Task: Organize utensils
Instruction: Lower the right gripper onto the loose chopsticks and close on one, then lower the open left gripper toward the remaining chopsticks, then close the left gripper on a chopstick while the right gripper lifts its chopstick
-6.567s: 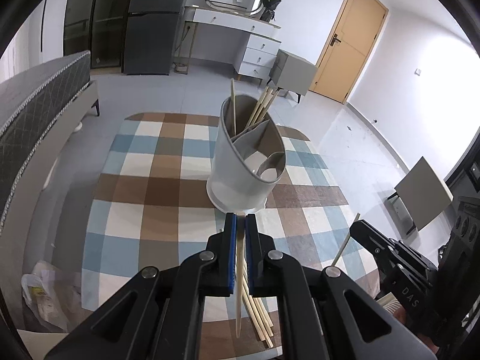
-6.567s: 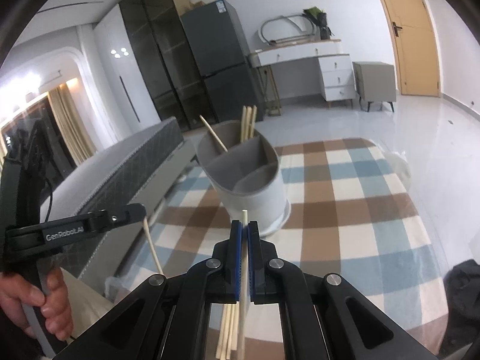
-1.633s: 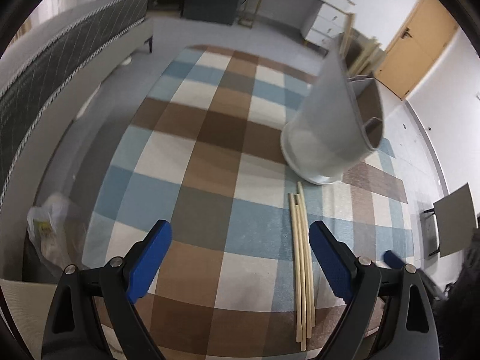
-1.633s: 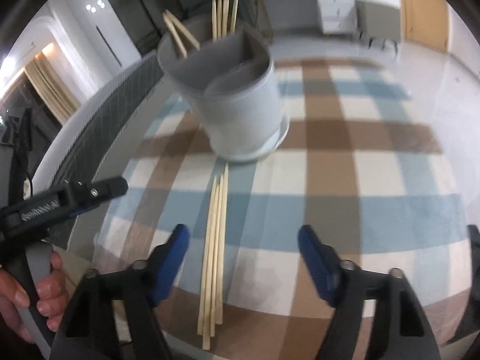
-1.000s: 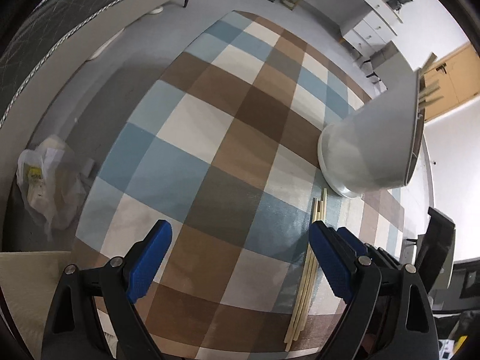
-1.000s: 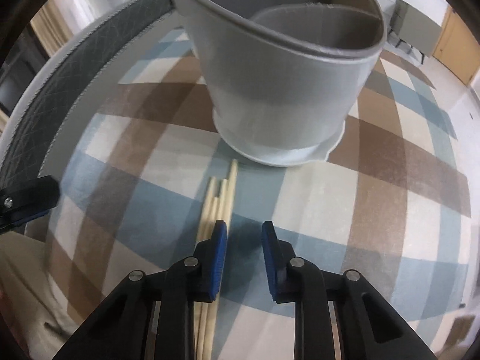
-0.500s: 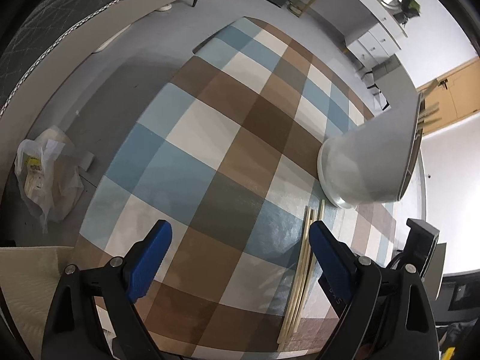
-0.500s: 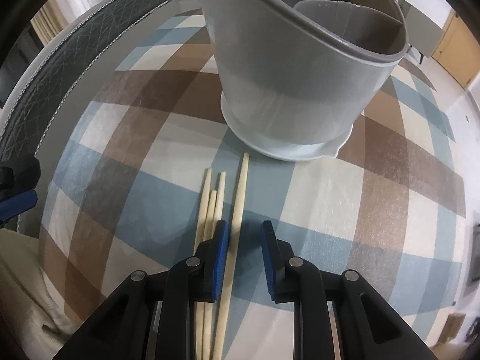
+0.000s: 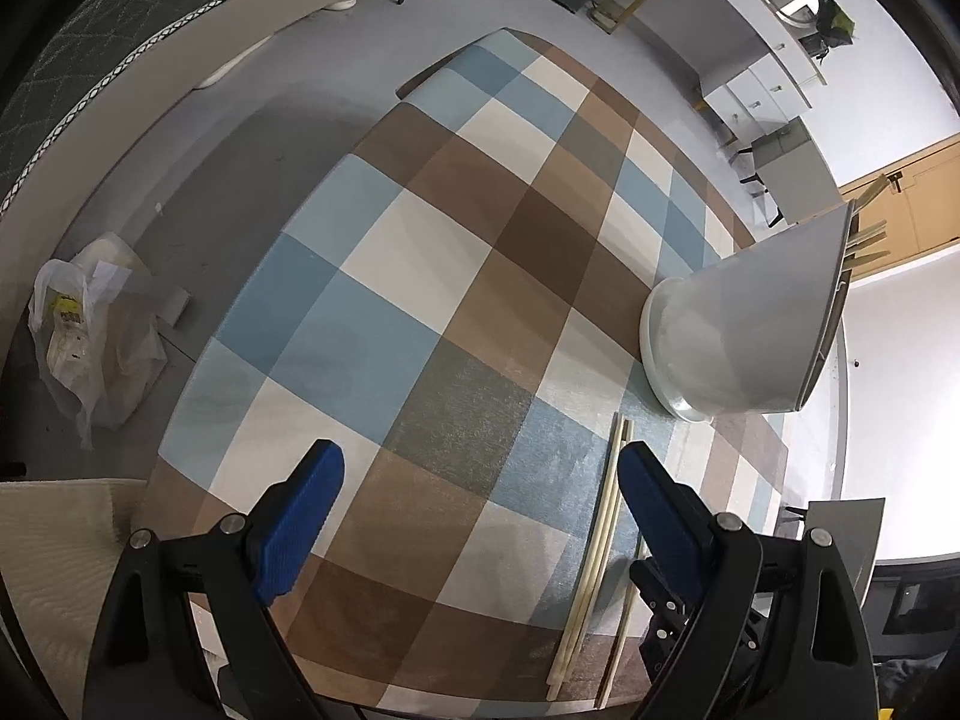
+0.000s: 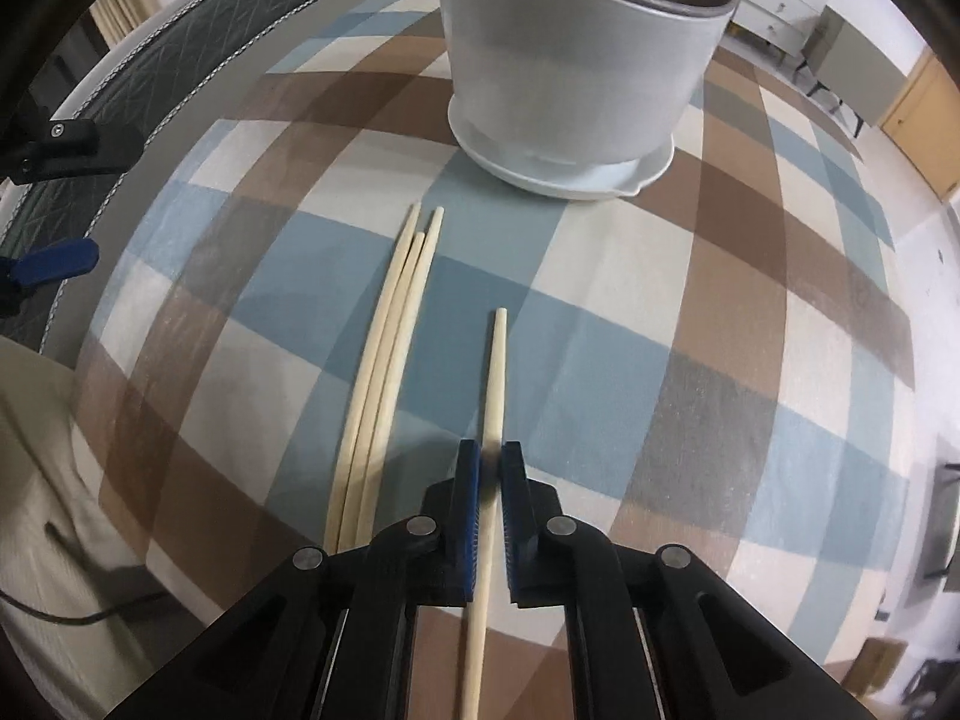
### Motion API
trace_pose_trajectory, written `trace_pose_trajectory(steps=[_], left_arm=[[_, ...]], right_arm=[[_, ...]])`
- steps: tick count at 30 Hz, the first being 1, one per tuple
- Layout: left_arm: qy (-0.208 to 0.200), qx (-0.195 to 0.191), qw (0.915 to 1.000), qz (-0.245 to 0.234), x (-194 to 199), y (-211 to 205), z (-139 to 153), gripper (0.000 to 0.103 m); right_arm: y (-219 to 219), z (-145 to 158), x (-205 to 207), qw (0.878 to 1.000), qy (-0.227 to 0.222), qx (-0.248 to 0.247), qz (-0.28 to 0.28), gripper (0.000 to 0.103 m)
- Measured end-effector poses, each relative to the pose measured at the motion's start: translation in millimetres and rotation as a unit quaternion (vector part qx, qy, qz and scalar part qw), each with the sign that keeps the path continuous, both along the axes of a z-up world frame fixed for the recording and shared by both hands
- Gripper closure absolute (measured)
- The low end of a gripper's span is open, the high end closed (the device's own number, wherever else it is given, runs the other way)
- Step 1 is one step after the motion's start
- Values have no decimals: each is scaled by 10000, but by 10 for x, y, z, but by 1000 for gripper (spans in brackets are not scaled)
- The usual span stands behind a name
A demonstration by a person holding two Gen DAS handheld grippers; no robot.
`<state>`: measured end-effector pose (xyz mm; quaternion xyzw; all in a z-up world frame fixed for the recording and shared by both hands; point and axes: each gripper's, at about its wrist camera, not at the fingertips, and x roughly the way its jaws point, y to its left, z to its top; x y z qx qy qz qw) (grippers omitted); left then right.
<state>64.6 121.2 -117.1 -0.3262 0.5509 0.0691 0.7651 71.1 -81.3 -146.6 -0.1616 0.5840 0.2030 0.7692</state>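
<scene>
A grey divided utensil holder (image 10: 576,60) stands on the checked tablecloth (image 10: 750,312); in the left wrist view the holder (image 9: 756,330) has chopstick ends poking from its top. Three pale chopsticks (image 10: 390,354) lie side by side on the cloth in front of it. My right gripper (image 10: 491,468) is shut on a single chopstick (image 10: 495,372), held apart to the right of the three. My left gripper (image 9: 477,516) is wide open and empty above the cloth, left of the lying chopsticks (image 9: 597,528).
A dark quilted bed edge (image 10: 198,48) runs along the table's left. A plastic bag (image 9: 90,330) lies on the floor. White drawers (image 9: 762,90) and a wooden door (image 9: 912,204) are at the far side. The table's near edge is just under both grippers.
My right gripper has closed on one chopstick and drawn it away to the right from the bundle. The left gripper stays open and has barely moved.
</scene>
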Motion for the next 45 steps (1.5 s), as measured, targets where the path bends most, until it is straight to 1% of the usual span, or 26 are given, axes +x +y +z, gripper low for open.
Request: trace_pose_trajectory(steps=[3,4,7,10,12,13,14,16,18,20,22,24,27,29,32,34,36,38,40,42,44,45], left_arm=[[45,-27,10000,35,-8,23,-22,13],[63,-31,10000,66,-11,41,-32,13],[82,-19,9999,131,-14,81,-42,13],[100,-18,9998,151,-14,96,-55,13],[111,0,9999,131,-6,95,-62,13],[116,29,9999,119,-3,94,-68,13],[118,38,9999,106,-1,96,-70,13],[111,72,9999,55,8,85,-78,13],[96,201,9997,-95,27,26,-81,13],[70,323,9990,-310,46,-59,-84,13],[33,455,9970,-619,69,-186,-93,13],[34,698,9931,-941,89,-331,-112,13],[41,959,9873,-1266,99,-497,-177,13],[40,939,9857,-1395,107,-577,-231,13],[30,952,9830,-1573,108,-693,-289,13],[39,1023,9807,-1667,112,-771,-311,13],[25,1011,9795,-1740,119,-845,-311,13],[53,1115,9762,-1858,115,-928,-319,13],[116,1333,9706,-2002,110,-1012,-356,13],[214,1551,9665,-2032,95,-1045,-404,13],[319,1611,9662,-1987,71,-1035,-457,13],[283,1673,9654,-1981,52,-1044,-453,13]], right_arm=[[39,5,70,10000,-68,-53,11,93],[61,5,105,9999,-97,-46,4,89],[128,-2,245,9998,-172,21,-24,83],[168,-10,345,9997,-225,80,-85,82],[197,-11,377,9996,-272,87,-53,85],[204,-10,385,9995,-300,124,-22,95],[214,-12,386,9994,-311,151,-2,99],[174,-9,382,9991,-306,278,-13,99],[102,26,387,9985,-358,414,-93,99],[-47,93,408,9958,-471,726,-287,99],[-229,216,437,9902,-613,1110,-581,99],[-355,322,500,9827,-709,1496,-829,99],[-596,416,512,9696,-735,2017,-1173,99],[-808,434,541,9560,-674,2425,-1507,99],[-1081,406,580,9383,-542,2860,-1867,99],[-1193,410,599,9297,-499,3035,-2024,99],[-1243,447,549,9229,-513,3158,-2141,99],[-1311,489,520,9161,-534,3297,-2218,99],[-1343,534,504,9140,-587,3347,-2219,99],[-1361,575,481,9134,-673,3361,-2193,99],[-1377,619,463,9118,-723,3411,-2171,99],[-1385,636,456,9109,-744,3435,-2161,99]])
